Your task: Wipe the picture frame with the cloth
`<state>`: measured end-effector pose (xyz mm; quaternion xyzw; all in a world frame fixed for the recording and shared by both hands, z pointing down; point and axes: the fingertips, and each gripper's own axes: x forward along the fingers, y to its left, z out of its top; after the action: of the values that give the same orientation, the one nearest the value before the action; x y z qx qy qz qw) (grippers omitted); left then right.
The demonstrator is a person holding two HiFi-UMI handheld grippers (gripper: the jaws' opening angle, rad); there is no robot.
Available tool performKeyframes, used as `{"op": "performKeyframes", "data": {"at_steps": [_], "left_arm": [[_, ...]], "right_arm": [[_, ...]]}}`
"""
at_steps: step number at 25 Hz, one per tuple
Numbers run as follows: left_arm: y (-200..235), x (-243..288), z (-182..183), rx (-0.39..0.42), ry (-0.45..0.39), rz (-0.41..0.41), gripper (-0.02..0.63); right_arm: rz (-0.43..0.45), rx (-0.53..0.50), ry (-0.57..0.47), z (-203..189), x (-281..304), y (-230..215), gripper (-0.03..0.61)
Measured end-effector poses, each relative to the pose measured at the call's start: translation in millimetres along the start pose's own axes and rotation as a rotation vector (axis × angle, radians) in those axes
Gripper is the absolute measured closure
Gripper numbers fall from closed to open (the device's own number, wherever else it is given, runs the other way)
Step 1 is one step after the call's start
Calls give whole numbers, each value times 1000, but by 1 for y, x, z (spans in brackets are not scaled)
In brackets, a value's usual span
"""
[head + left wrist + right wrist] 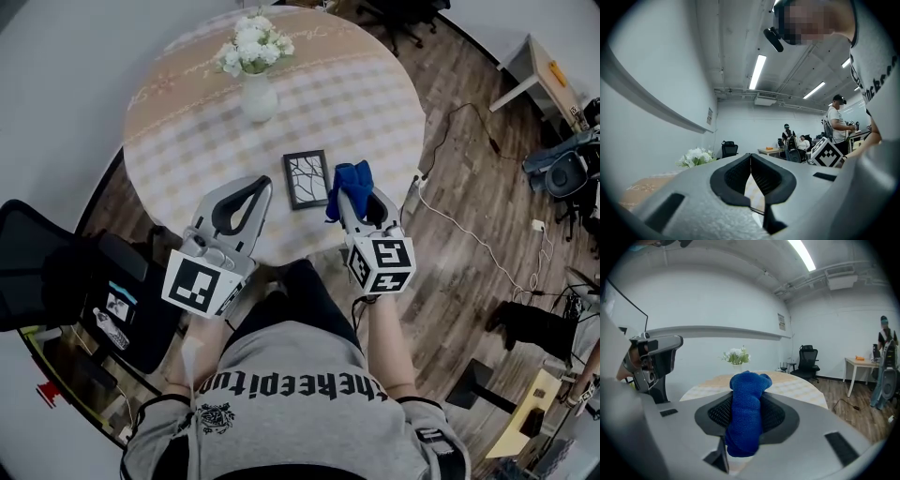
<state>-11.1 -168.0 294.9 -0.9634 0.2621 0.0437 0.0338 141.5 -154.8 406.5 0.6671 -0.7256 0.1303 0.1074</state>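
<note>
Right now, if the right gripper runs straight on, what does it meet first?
Probably the vase of flowers, just left of its line across the table; depth is unclear. The right gripper holds the cloth; the picture frame lies left, likely missed.

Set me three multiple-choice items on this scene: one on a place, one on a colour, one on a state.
1. Where on the table is the picture frame?
A. at the far edge
B. near the near edge, just left of the cloth
C. under the cloth

2. What colour is the cloth?
A. blue
B. red
C. white

3. How are the left tongs?
A. shut on the picture frame
B. wide apart
C. shut, holding nothing

B: the head view shows it lying flat there, uncovered.
A: it shows blue where the right tongs pinch it.
C: the left gripper view shows the tips meeting with nothing between them.
</note>
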Motion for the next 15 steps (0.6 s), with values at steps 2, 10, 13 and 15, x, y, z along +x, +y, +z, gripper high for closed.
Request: {"op": "performKeyframes", "data": {"at_steps": [2, 10, 13, 15], "left_arm": [[-4, -2, 3, 3, -7, -5, 597], [-17, -7, 14, 15, -30, -40, 598], [-22, -10, 17, 21, -35, -52, 597], [-23, -12, 18, 21, -39, -58, 598]], "right_arm": [[1, -2, -26, 7, -7, 2, 436], [-7, -11, -129, 34, -36, 12, 436], [-13, -12, -167, 44, -48, 15, 436], [-17, -16, -188, 50, -55, 18, 436]]}}
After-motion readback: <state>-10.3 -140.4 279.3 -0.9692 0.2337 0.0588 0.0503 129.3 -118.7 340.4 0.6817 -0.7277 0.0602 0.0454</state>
